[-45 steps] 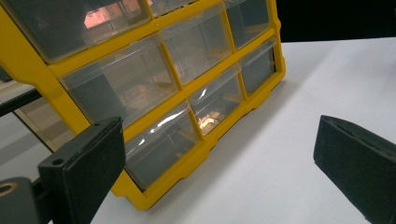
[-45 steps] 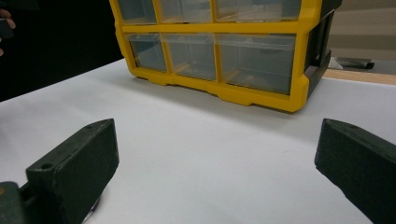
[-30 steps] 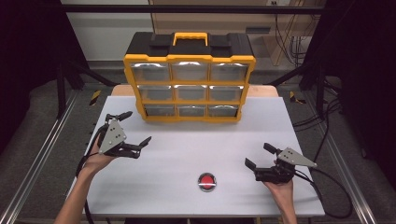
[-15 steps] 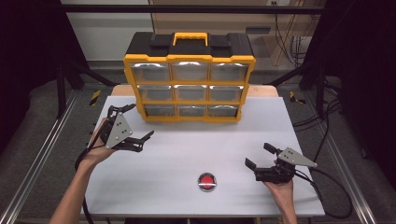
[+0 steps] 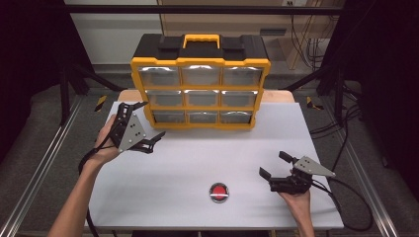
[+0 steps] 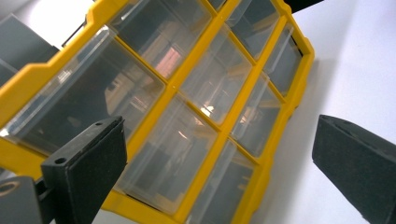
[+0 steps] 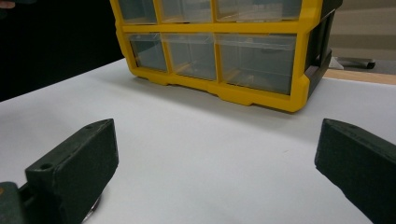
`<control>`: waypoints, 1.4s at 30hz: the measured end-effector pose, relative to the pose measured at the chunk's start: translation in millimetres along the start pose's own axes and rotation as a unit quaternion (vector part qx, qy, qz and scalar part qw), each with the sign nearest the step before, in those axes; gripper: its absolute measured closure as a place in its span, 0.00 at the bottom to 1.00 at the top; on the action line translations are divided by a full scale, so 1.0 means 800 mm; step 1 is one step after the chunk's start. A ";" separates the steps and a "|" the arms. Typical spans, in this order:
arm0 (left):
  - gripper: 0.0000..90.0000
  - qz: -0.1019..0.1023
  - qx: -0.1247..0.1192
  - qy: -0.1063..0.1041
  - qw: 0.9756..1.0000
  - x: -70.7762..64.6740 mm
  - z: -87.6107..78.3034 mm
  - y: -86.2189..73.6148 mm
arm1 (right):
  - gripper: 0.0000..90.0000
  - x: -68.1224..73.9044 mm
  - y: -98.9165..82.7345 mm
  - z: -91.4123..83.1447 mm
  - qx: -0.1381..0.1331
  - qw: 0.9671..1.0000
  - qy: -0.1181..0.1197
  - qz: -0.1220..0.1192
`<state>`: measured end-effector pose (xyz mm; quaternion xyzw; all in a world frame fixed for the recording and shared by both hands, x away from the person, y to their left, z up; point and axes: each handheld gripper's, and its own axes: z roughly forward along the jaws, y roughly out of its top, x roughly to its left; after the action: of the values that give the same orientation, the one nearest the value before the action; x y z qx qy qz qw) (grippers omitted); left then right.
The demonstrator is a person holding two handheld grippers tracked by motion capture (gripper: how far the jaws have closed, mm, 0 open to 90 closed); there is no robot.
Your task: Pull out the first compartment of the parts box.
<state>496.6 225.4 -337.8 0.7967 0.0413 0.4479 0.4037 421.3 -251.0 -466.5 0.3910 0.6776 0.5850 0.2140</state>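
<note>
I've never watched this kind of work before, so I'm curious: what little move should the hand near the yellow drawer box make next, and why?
Probably ease the left gripper a little farther toward the drawer box, lining up on one of its left-hand drawers. Its jaws stand open and point at the clear drawer fronts without touching them, and every drawer looks shut. The right gripper sits open, far back near the red button.

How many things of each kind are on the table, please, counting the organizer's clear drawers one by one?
Yellow drawer organizer: 1
Clear drawers in it, three rows of three: 9
Red button: 1
Handheld grippers, left gripper and right gripper, both open: 2
Total: 13
</note>
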 end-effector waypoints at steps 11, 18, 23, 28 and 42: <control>0.03 0.034 -0.002 -0.001 0.999 0.011 0.010 0.013 | 0.01 0.000 0.000 0.000 0.001 1.000 0.000 -0.003; 0.03 0.052 -0.003 0.002 0.999 0.020 0.017 0.020 | 0.01 0.000 0.000 0.001 0.002 1.000 0.001 -0.003; 0.03 0.064 0.001 0.003 0.998 0.029 0.021 0.025 | 0.01 0.000 0.000 0.001 0.003 1.000 0.000 -0.001; 0.03 0.077 0.003 0.007 0.997 0.037 0.025 0.031 | 0.01 0.000 0.000 0.001 0.005 1.000 0.000 0.000; 0.03 0.131 0.033 0.012 0.991 0.052 0.045 0.039 | 0.01 0.000 -0.001 0.001 0.006 1.000 0.000 -0.001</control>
<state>539.2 200.3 -298.2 0.8026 -0.0435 0.5051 0.3143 421.6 -250.2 -467.2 0.3918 0.6814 0.5806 0.2123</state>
